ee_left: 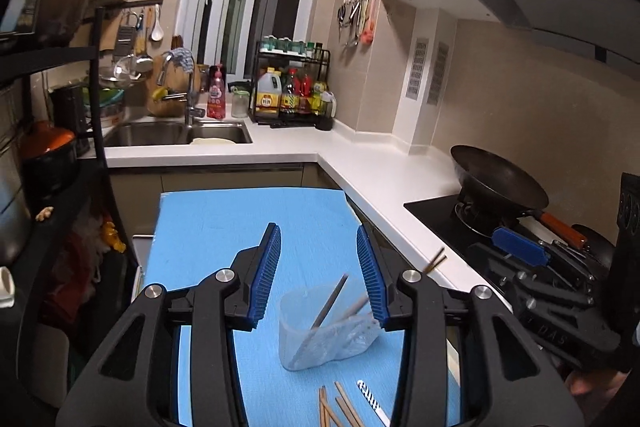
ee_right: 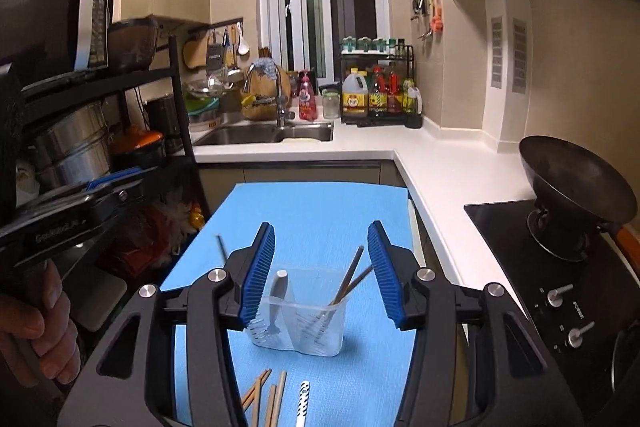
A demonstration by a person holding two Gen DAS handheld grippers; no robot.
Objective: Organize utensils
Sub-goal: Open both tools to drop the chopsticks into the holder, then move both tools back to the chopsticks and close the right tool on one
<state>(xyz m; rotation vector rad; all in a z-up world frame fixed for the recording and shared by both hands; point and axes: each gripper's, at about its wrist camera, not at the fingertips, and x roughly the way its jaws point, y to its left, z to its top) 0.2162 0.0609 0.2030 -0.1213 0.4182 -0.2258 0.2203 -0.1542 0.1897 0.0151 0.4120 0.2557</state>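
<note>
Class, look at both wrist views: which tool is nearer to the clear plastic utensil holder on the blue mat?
Hard to call; the right tool looks slightly nearer, centred behind the utensil holder. The left tool also hovers behind the holder, offset to one side. Both are open and touch nothing.

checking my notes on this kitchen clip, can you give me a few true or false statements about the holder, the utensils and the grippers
1. The clear utensil holder stands on the blue mat. True.
2. The holder is empty. False: chopsticks and a grey-handled utensil already stand in it.
3. Loose wooden chopsticks lie on the mat in front of the holder. True.
4. The right gripper is clamped on a chopstick. False: its jaws are open with nothing gripped.
5. The wok sits in the sink. False: it sits on the stove.
6. The left gripper is open. True.
</note>
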